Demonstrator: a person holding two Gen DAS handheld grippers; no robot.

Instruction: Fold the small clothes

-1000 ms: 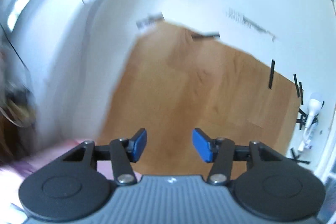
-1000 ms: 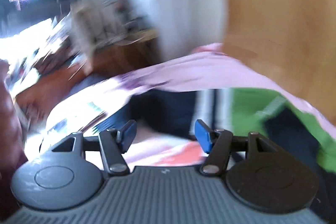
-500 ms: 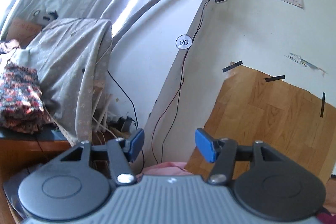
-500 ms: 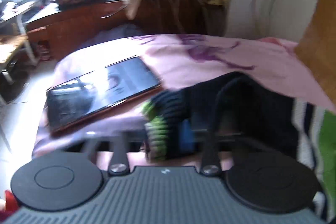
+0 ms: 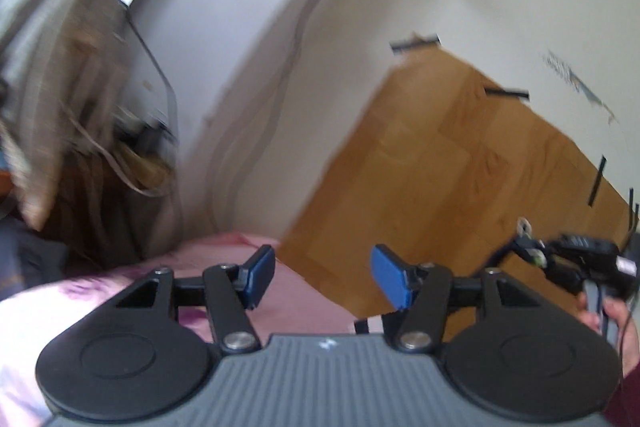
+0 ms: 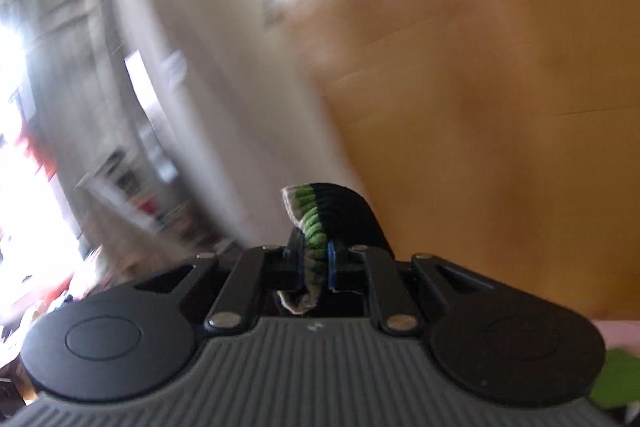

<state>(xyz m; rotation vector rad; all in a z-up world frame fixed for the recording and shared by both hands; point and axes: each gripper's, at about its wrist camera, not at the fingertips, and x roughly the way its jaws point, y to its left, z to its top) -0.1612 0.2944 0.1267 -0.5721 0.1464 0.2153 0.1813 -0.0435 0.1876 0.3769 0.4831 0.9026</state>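
My right gripper (image 6: 314,263) is shut on the ribbed cuff of a black and green knit garment (image 6: 332,211), which sticks up between the blue pads and hangs down to the right. A bit of green cloth (image 6: 616,383) shows at the lower right. My left gripper (image 5: 322,277) is open and empty, raised above a pink cloth (image 5: 280,299) that covers the work surface. The right hand and its gripper handle (image 5: 580,263) show at the right edge of the left wrist view.
A wood-pattern sheet (image 5: 460,179) is taped to the white wall (image 5: 248,67) ahead. A cable (image 5: 280,115) runs down the wall corner. Cluttered dark furniture (image 5: 100,187) stands to the left. The right wrist view is heavily motion-blurred.
My right gripper has closed on the knit cuff and lifted it off the pile, swinging up toward the wall. My left gripper stays open and has swung right and down slightly.
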